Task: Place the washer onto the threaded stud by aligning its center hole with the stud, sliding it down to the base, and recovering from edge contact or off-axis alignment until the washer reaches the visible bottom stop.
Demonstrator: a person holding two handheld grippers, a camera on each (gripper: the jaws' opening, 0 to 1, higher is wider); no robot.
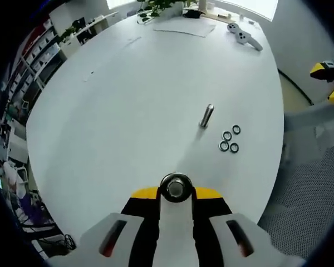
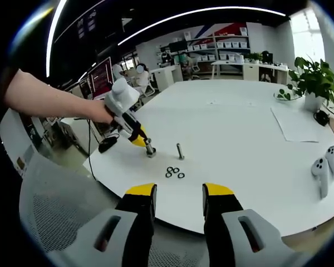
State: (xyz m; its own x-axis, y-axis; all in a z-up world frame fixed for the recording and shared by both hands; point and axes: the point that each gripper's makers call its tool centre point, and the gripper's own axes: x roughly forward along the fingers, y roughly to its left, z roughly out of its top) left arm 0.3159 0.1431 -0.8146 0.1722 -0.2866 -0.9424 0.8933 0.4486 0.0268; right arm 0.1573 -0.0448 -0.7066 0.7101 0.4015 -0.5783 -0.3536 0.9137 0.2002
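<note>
A short metal stud [image 1: 206, 115] stands on the white table [image 1: 128, 111], its top leaning away in the left gripper view. Several dark washers [image 1: 229, 139] lie loose just to its right. My left gripper [image 1: 175, 192] is shut on a round metal piece [image 1: 175, 188] held between its yellow tips, nearer than the stud. In the right gripper view a hand holds the left gripper [image 2: 136, 136] with that metal piece [image 2: 150, 149] low over the table, left of the stud [image 2: 180, 151]. The washers [image 2: 175, 172] lie in front. My right gripper [image 2: 179, 194] hangs open off the table's near edge.
White controllers [image 2: 323, 169] and a paper sheet [image 2: 295, 125] lie to the right, with a potted plant [image 2: 312, 83] behind. A mesh chair [image 2: 55, 211] stands by the near table edge. A dark object [image 2: 107, 144] sits at the table's left end.
</note>
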